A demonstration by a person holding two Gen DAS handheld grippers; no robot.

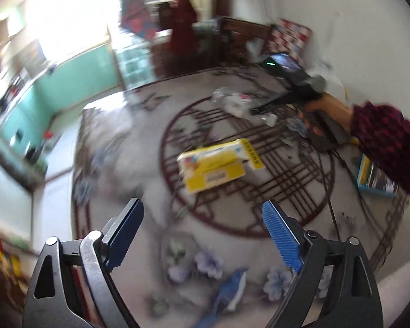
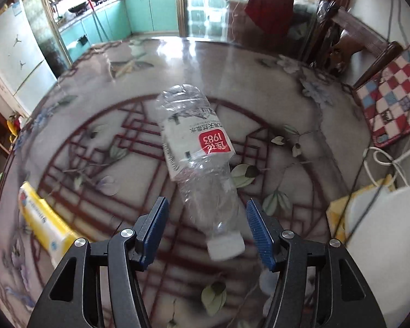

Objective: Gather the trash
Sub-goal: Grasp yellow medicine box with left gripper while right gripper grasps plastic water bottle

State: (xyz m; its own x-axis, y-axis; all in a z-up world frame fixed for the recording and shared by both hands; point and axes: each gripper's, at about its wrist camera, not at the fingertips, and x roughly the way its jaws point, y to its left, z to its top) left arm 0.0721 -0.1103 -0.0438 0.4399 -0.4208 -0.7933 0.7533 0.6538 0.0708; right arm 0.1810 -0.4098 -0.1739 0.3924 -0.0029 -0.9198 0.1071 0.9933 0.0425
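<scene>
A crushed clear plastic bottle (image 2: 196,147) with a white label and a red patch lies on the patterned table, its white cap (image 2: 225,246) toward me. My right gripper (image 2: 207,203) hovers open over the bottle's neck, and its blue pads do not touch it. A yellow carton (image 1: 218,164) lies flat on the table ahead of my left gripper (image 1: 202,207), which stands wide open and empty. The same carton (image 2: 41,218) shows at the left edge of the right wrist view. In the left wrist view the bottle (image 1: 232,101) is a blur beyond the carton.
A hand (image 1: 328,112) in a dark red patterned sleeve holds the other tool at the right. A blue-edged box (image 1: 374,177) lies near it. A chair with a checkered cushion (image 2: 391,104), a white cord (image 2: 391,161) and yellow paper (image 2: 339,213) are at the table's right.
</scene>
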